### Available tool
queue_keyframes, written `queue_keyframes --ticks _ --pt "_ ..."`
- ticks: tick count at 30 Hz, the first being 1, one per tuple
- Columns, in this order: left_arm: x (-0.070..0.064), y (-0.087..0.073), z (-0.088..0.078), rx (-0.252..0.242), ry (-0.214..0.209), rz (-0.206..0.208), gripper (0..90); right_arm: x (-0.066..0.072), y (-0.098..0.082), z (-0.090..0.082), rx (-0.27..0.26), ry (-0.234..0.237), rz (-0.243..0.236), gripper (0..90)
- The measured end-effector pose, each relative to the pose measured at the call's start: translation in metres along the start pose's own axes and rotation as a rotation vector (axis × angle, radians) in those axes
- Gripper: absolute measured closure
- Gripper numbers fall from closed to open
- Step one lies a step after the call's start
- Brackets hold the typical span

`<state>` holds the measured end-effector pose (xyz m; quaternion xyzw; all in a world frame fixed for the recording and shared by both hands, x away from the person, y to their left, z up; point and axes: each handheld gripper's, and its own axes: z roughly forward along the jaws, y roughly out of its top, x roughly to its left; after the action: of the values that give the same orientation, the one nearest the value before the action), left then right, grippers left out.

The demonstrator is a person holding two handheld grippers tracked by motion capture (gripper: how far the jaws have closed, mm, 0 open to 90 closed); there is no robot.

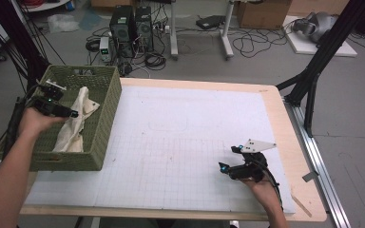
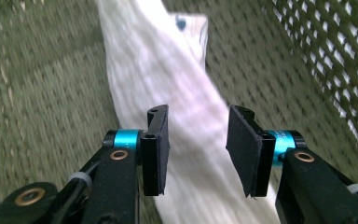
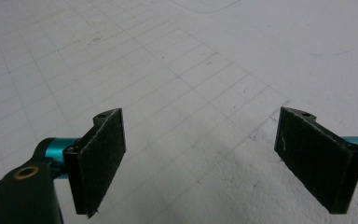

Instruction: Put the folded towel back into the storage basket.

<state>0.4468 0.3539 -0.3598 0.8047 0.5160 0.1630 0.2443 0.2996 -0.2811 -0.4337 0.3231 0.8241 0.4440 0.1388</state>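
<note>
Cloth point(image 1: 76, 121), cream and rumpled, lies inside the green basket point(image 1: 105, 124) and drapes up its right wall. Left gripper point(image 2: 196, 149) hovers in the basket just above the cloth, jaws apart with nothing between them. Right gripper point(image 3: 205, 165) waits well right of the basket over the bare desk point(image 1: 185, 142), jaws wide. Likely step: reaching for the cloth; next, lower and close on a fold.
</note>
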Motion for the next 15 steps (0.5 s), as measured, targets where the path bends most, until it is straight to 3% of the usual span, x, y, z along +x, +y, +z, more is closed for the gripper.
queue_keyframes --ticks 2,10,15 --pt "0.000 0.007 0.004 -0.025 0.001 -0.012 57.6 0.001 -0.001 0.000 0.001 -0.005 0.009 15.6" --pt "0.001 0.019 0.025 -0.020 0.128 -0.045 52.4 0.003 -0.006 -0.007 0.000 -0.033 0.027 15.6" --pt "0.001 0.015 0.035 0.035 0.113 -0.042 55.3 0.004 -0.007 -0.008 -0.002 -0.041 0.034 15.6"
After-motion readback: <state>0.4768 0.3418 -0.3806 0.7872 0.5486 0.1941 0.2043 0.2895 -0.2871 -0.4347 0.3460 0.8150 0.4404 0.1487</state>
